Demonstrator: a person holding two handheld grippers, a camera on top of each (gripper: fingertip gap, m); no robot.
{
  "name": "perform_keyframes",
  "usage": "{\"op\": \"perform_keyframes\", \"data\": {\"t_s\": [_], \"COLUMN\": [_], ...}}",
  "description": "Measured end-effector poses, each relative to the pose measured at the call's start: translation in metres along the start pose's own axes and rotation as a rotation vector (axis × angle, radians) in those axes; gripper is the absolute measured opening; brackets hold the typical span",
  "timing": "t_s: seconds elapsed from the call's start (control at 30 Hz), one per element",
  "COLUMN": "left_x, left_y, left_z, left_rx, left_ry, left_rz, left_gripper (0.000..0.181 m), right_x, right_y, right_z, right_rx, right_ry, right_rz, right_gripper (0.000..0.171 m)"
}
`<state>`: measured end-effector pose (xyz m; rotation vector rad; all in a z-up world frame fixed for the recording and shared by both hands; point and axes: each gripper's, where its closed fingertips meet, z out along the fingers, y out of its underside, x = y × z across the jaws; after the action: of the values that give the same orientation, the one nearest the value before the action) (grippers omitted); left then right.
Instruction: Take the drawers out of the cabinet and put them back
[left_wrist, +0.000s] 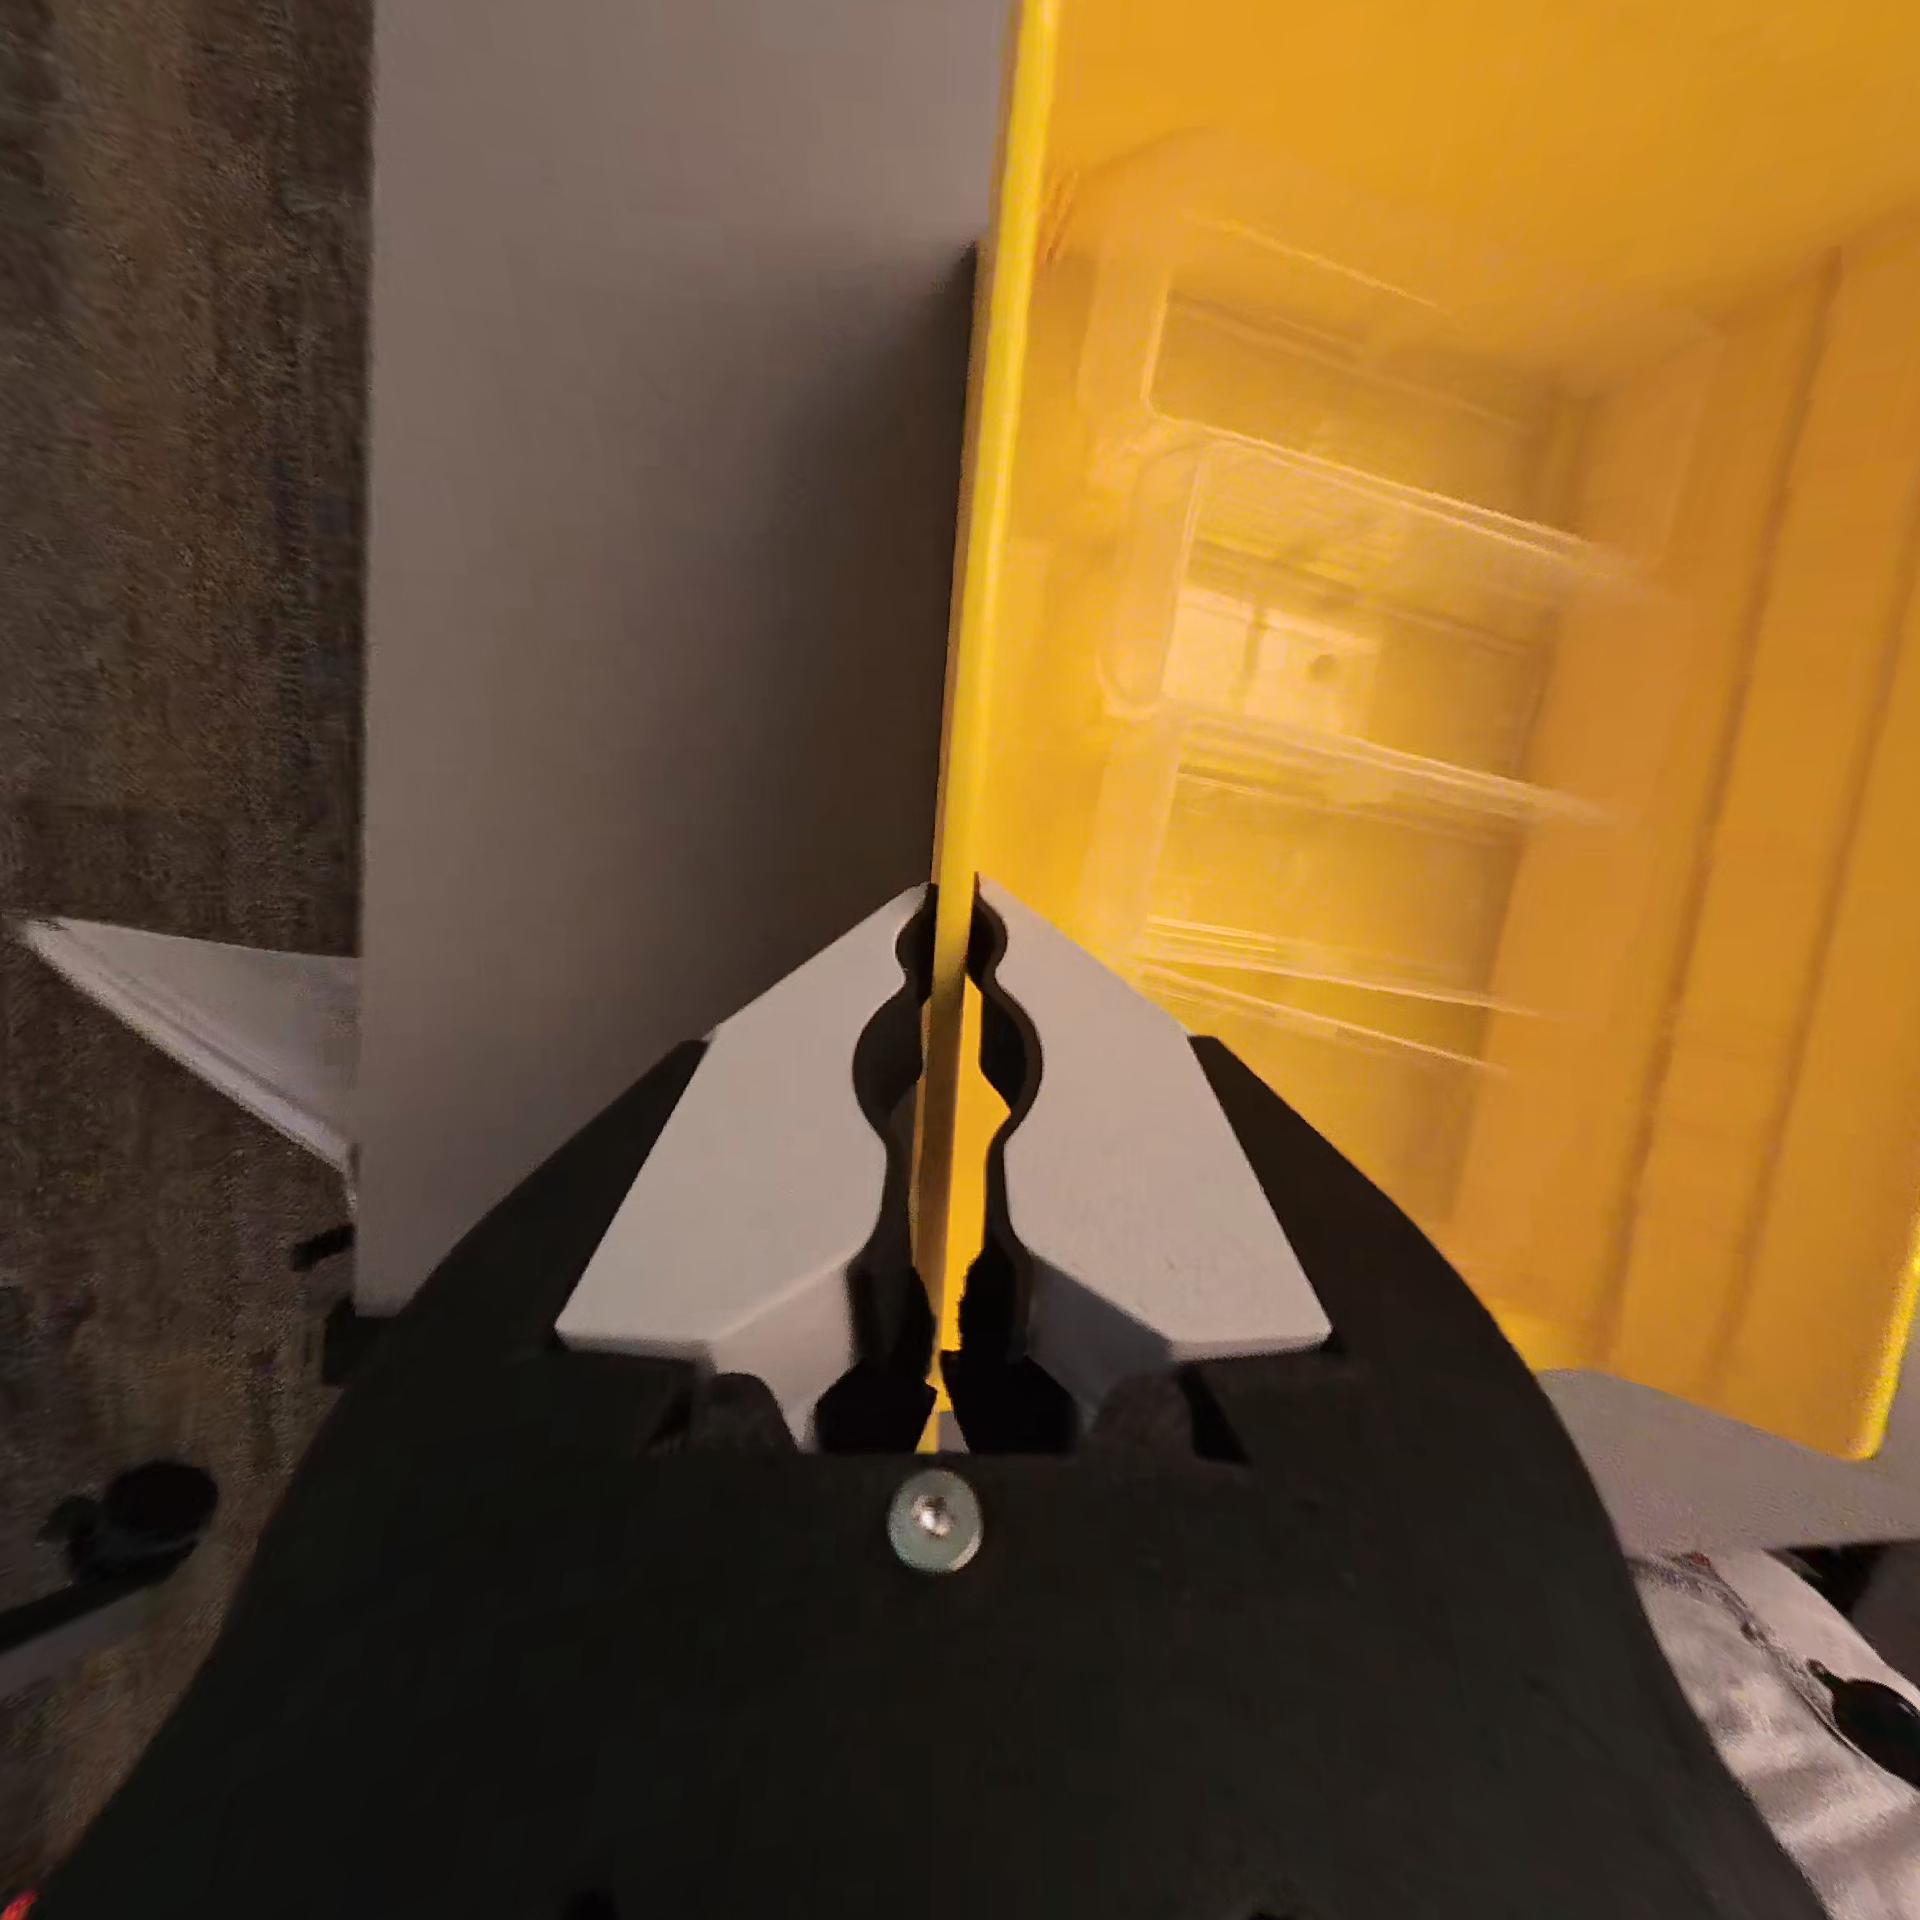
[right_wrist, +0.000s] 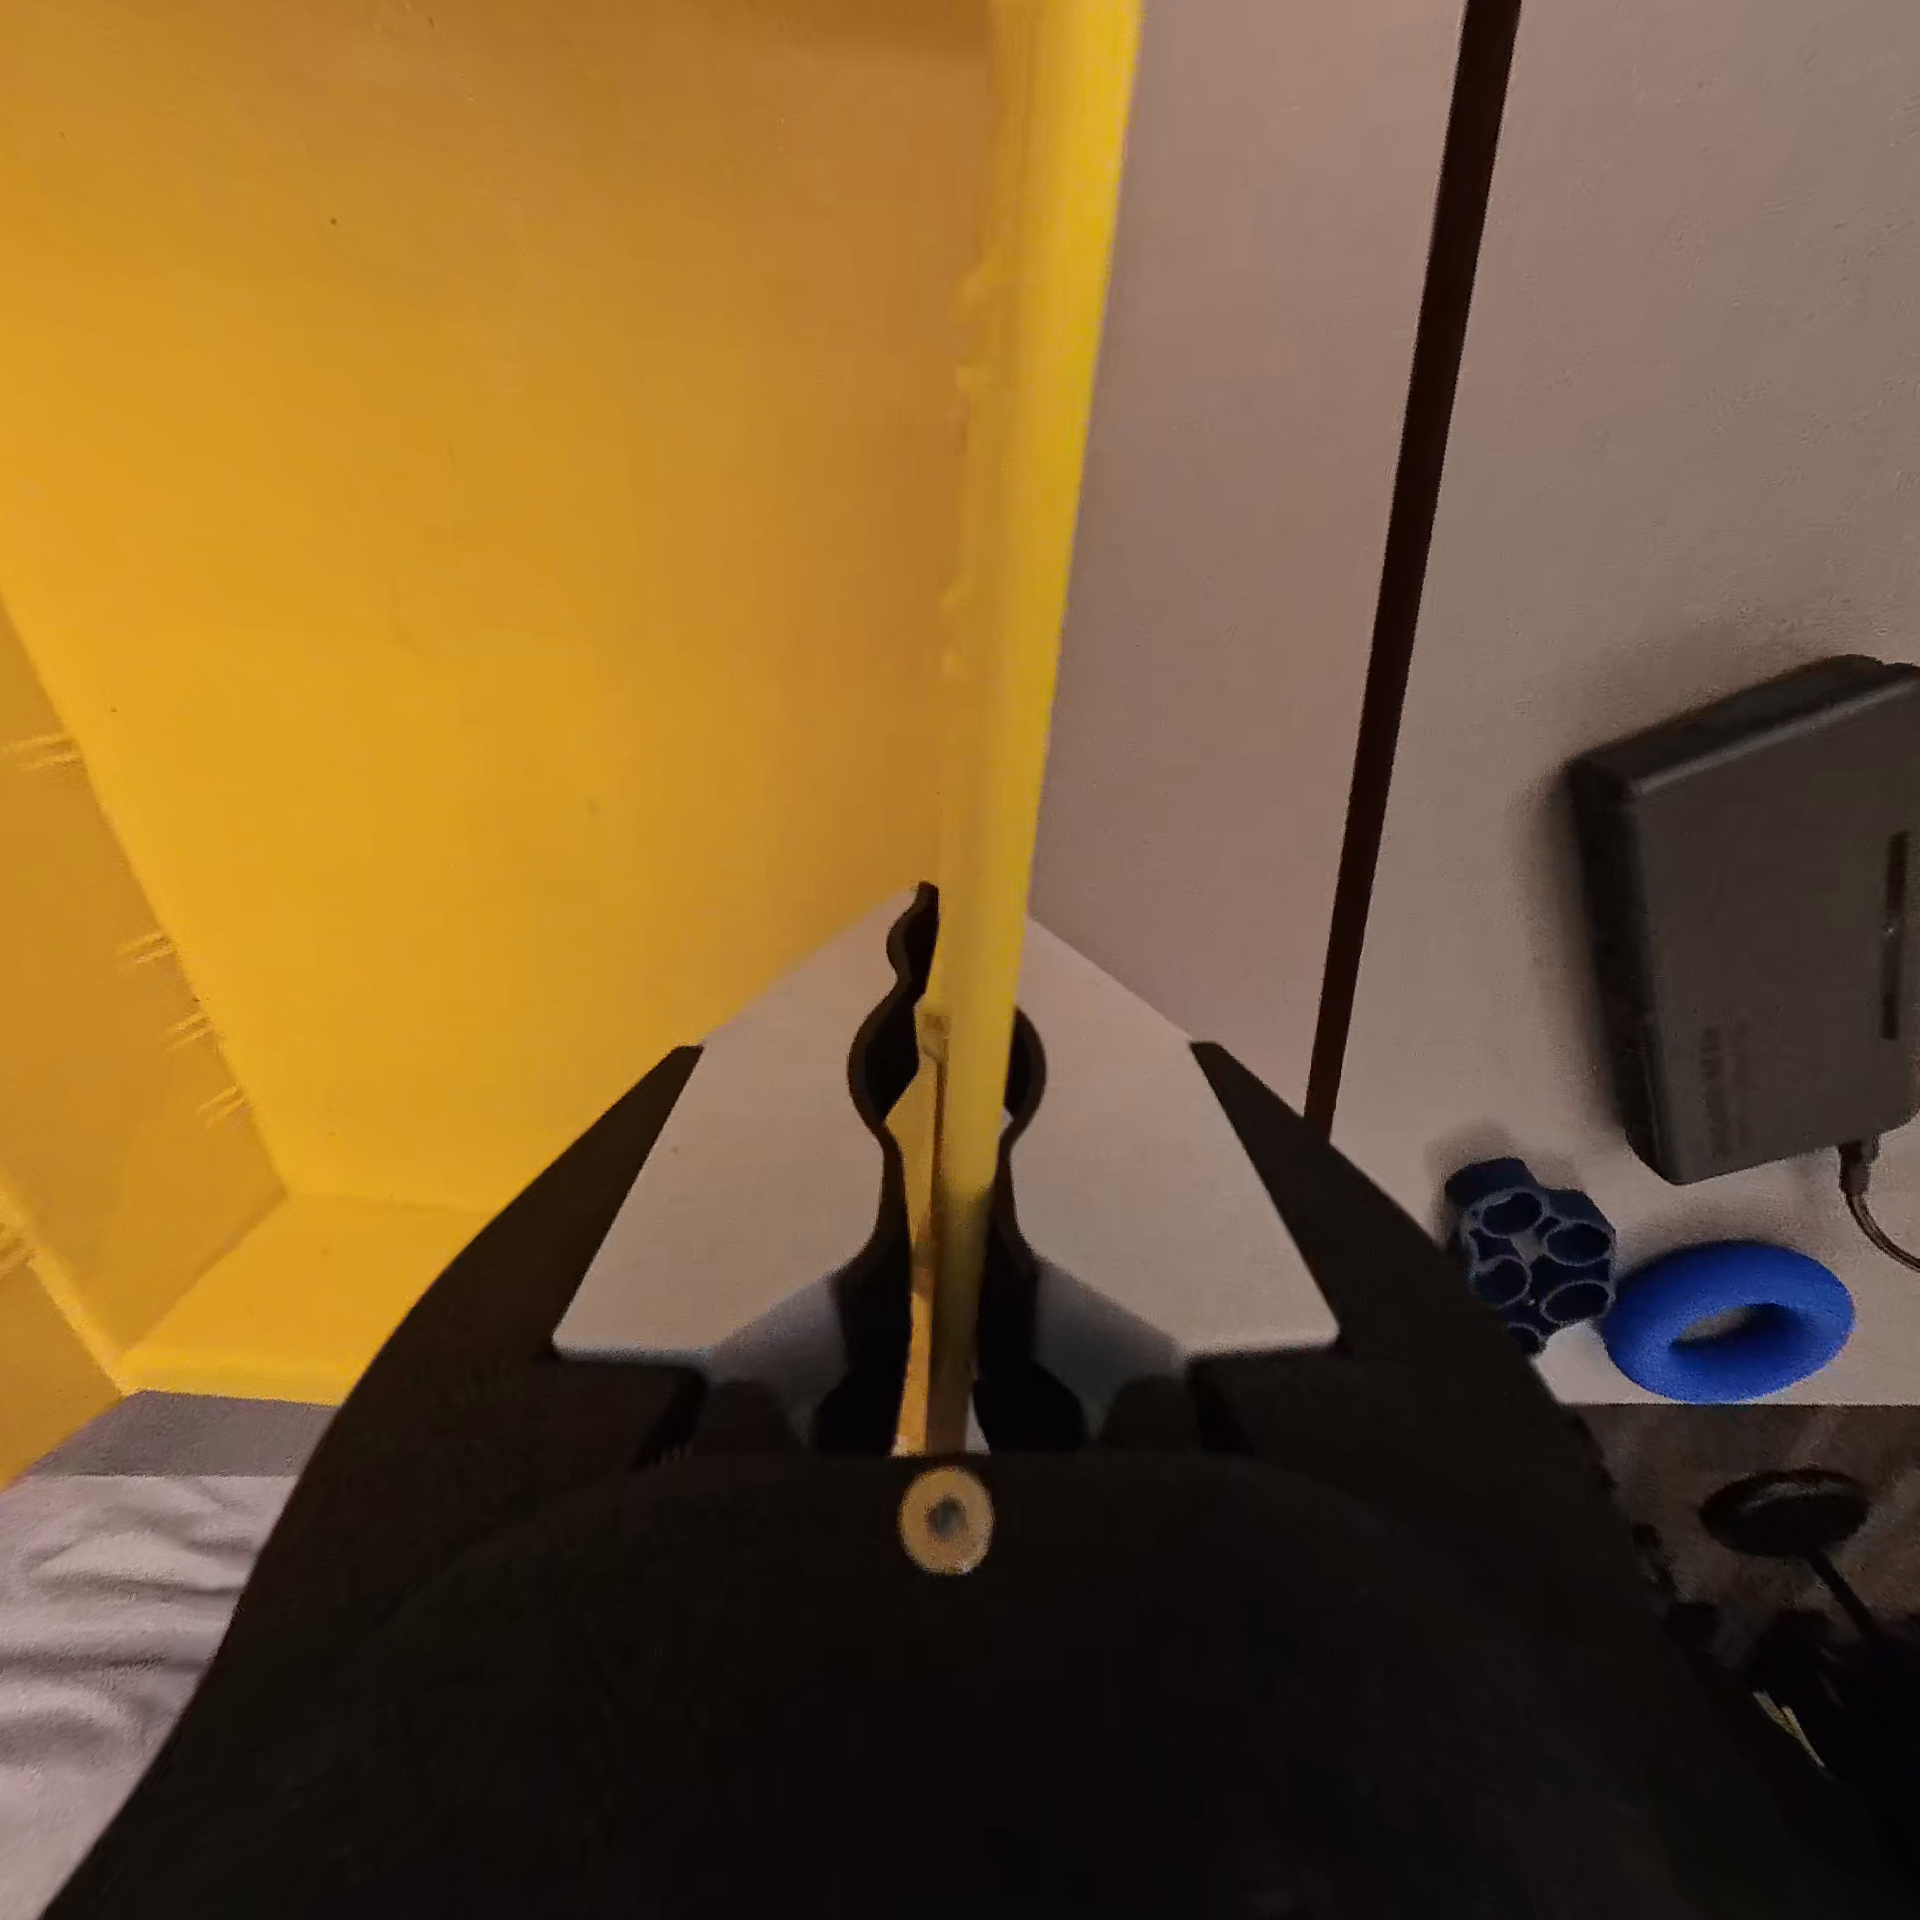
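Observation:
A yellow plastic drawer fills much of both views. In the left wrist view my left gripper (left_wrist: 951, 894) is shut on the thin left side wall of the drawer (left_wrist: 1403, 156), whose open inside lies to the right. Blurred clear plastic pieces (left_wrist: 1320, 665) show inside it. In the right wrist view my right gripper (right_wrist: 971, 904) is shut on the right side wall of the drawer (right_wrist: 520, 520), whose inside lies to the left. I cannot make out the cabinet in either view.
A white surface (left_wrist: 665, 520) lies under the drawer, with dark carpet (left_wrist: 177, 520) to its left. On the right stand a grey box device (right_wrist: 1766, 914), a blue ring (right_wrist: 1730, 1320), a blue honeycomb block (right_wrist: 1527, 1247) and a dark brown strip (right_wrist: 1413, 520). The gap from one gripper's tips to the other's is roughly 100 cm.

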<state>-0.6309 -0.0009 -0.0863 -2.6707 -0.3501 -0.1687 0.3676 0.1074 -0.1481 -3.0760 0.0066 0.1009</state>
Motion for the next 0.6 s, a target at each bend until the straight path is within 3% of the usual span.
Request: {"op": "perform_keyframes", "data": {"t_s": [0.33, 0.6], "left_x": [-0.027, -0.03], "left_y": [-0.05, -0.069], "left_z": [0.016, 0.023], "left_rx": [0.032, 0.06], "left_ry": [-0.01, -0.004], "left_rz": [-0.047, -0.086], "left_gripper": [0.003, 0.003], "right_x": [0.012, 0.012], "right_y": [-0.02, -0.035], "right_z": [0.001, 0.004], "right_rx": [-0.034, 0.031], "right_ry": [-0.021, -0.014], "right_rz": [0.036, 0.037], "right_gripper": [0.002, 0.003]}}
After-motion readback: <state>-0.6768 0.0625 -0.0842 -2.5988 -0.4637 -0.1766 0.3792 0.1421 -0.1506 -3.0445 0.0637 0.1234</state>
